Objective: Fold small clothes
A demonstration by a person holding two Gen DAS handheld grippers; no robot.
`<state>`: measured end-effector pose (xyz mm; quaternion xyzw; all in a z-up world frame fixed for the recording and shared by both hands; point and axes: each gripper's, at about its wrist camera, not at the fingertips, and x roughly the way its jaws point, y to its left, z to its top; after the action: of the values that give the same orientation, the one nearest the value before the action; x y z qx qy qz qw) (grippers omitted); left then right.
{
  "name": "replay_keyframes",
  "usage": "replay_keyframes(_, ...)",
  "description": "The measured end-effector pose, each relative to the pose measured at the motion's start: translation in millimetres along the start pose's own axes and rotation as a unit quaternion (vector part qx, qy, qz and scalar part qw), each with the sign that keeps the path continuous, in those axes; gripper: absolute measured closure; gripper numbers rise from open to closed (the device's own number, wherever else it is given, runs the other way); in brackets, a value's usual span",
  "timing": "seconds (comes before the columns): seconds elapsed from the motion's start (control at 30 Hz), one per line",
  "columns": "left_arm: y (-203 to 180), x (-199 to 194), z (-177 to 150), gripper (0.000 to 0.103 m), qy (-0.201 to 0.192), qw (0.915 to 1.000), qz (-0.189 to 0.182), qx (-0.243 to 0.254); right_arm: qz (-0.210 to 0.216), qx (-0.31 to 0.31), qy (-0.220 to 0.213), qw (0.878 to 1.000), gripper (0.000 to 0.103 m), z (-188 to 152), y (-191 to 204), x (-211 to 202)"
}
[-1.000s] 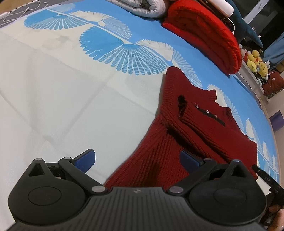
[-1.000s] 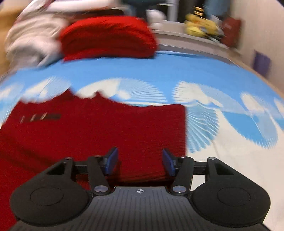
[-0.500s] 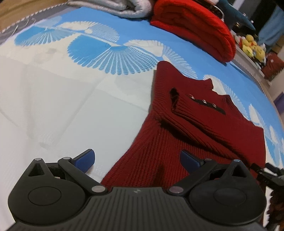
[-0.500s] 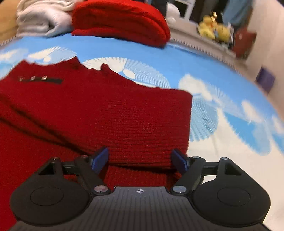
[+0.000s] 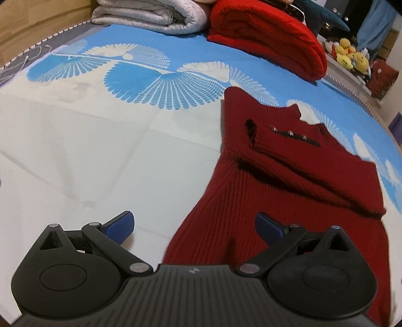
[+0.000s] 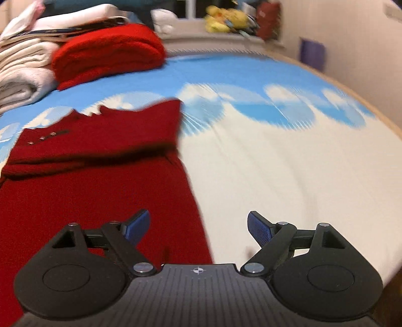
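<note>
A small dark red knit sweater (image 5: 289, 181) lies flat on the blue-and-white bedspread (image 5: 100, 151), both sleeves folded across its chest, a black button strip near the collar. My left gripper (image 5: 193, 226) hangs open over the sweater's lower left edge, one pad over the bedspread, the other over the knit. In the right wrist view the same sweater (image 6: 100, 176) fills the left half. My right gripper (image 6: 198, 227) straddles its right hem edge, jaws opening wide, nothing pinched between the blue pads.
A folded bright red blanket (image 5: 266, 37) and a grey quilt (image 5: 150, 17) are stacked at the head of the bed. Yellow plush toys (image 5: 351, 55) sit on a ledge beyond. White bedspread (image 6: 289, 176) spreads to the right of the sweater.
My right gripper has swept right from over the sweater's middle to its right edge while its jaws widened. The left gripper shifted slightly and rolled; the right gripper has left its view.
</note>
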<state>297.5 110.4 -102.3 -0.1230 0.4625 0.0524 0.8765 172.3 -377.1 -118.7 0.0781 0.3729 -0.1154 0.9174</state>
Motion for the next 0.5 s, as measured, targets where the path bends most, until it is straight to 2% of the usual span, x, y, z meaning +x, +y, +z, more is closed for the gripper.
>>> replay_keyframes(0.1, 4.7, -6.3, -15.6, 0.001, 0.001, 0.9995, 0.018, 0.027, -0.007, 0.052, -0.004, 0.999, 0.014, -10.7, -27.7, -9.8)
replay_keyframes(0.2, 11.1, -13.1, -37.2, 0.001, 0.009, 0.9976, 0.04, 0.055, 0.007, 0.091, 0.017, 0.996, 0.014, -21.2, -46.0, -10.3)
replay_keyframes(0.3, 18.8, -24.1, -57.7, 0.001, 0.014, 0.9964, 0.043, 0.072, 0.015, 0.117, 0.03, 0.993, 0.014, -32.0, -54.4, -12.4)
replay_keyframes(0.5, 38.6, -40.8, -96.5, 0.001, 0.002, 0.9943, 0.052, 0.093, 0.03, 0.118, 0.031, 0.992, 0.014, -42.7, -50.0, -22.1)
